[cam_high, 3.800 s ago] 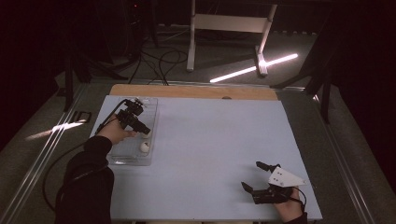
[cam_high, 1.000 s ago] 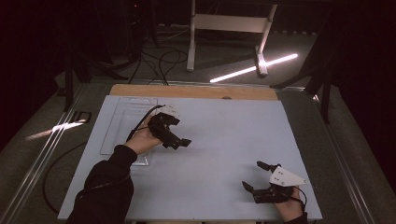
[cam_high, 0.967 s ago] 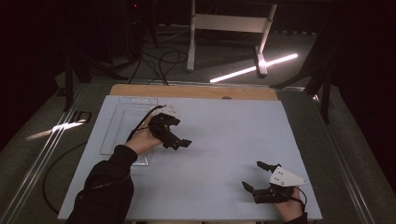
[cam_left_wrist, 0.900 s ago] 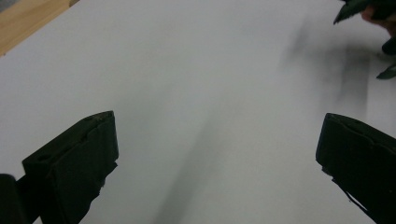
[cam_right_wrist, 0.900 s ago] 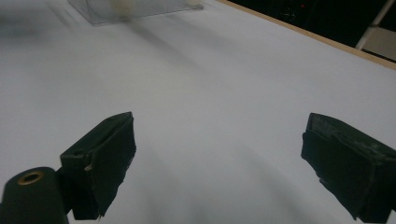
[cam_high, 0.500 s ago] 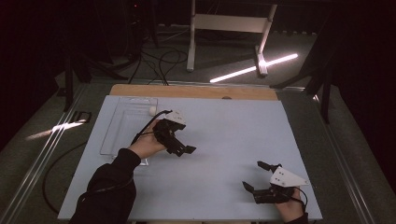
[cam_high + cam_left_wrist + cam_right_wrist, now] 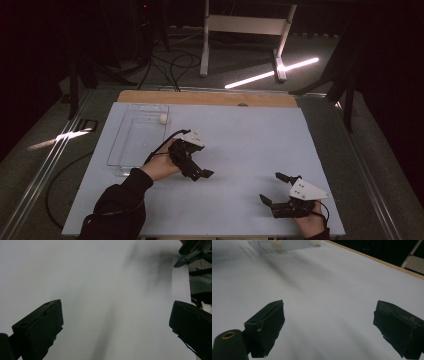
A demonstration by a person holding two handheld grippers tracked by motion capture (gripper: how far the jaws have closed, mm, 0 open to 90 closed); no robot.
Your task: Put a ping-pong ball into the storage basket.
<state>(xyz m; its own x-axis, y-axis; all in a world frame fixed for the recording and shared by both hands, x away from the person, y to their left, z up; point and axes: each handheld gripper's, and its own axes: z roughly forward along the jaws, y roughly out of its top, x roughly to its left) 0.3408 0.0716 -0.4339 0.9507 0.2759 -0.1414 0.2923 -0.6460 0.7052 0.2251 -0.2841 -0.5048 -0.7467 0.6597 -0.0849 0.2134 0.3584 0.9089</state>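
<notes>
My left gripper [image 7: 199, 170] hovers over the middle of the pale table [image 7: 250, 135], just right of a clear plastic tray [image 7: 131, 162]. In the left gripper view its jaws [image 7: 116, 317] stand wide open with only bare table between them. A white ball [image 7: 163, 118] lies in the tray's far right corner, and a second small ball [image 7: 145, 145] sits mid-tray. My right gripper [image 7: 271, 189] rests open near the front right edge. In the right gripper view the open gripper [image 7: 329, 322] faces the tray [image 7: 294, 247] and two balls [image 7: 277, 243] far off.
A wooden strip [image 7: 210, 98] runs along the table's far edge. Beyond it stand a white frame [image 7: 245, 25] and cables on a dark floor. A cable trails from the left gripper past the tray. The other gripper [image 7: 190, 252] shows at the left gripper view's top right.
My left gripper has left the tray and moved right and nearer, out over the table's middle, open and empty. The right gripper has stayed put.
</notes>
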